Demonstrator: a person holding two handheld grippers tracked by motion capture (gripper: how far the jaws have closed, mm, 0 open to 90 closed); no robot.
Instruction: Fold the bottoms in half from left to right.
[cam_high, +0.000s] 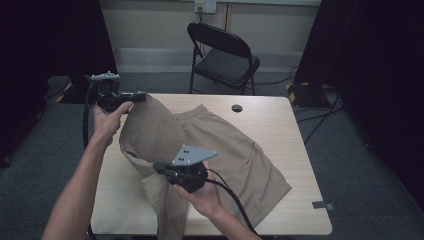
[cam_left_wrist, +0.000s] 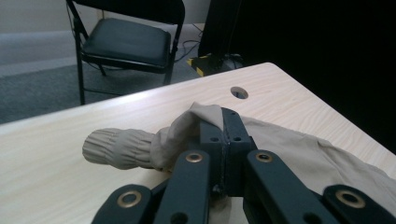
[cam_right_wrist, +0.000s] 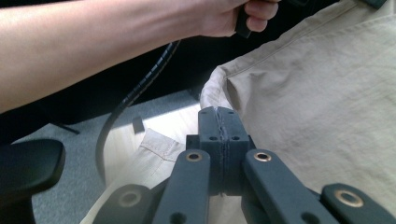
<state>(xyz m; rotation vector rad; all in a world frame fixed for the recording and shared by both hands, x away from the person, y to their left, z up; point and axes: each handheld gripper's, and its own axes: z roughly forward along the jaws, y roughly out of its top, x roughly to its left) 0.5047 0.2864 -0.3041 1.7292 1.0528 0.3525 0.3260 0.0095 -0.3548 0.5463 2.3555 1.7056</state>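
A tan pair of shorts (cam_high: 225, 145) lies spread over the light wooden table (cam_high: 300, 200), with its left side lifted off the surface. My left gripper (cam_high: 141, 95) is at the table's far left corner, shut on the cloth near the gathered elastic waistband (cam_left_wrist: 116, 147). In the left gripper view the jaws (cam_left_wrist: 224, 123) pinch a fold of the shorts (cam_left_wrist: 303, 149). My right gripper (cam_high: 158, 166) is near the front middle, pointing left and shut on a hem edge of the shorts (cam_right_wrist: 303, 102). Its closed jaws (cam_right_wrist: 219, 122) hold the fabric above the table.
A black folding chair (cam_high: 225, 55) stands beyond the table's far edge. A round cable hole (cam_high: 237, 108) sits near the far side of the tabletop. Black cables trail from both grippers. Dark curtains flank the room, and grey carpet (cam_high: 360, 165) surrounds the table.
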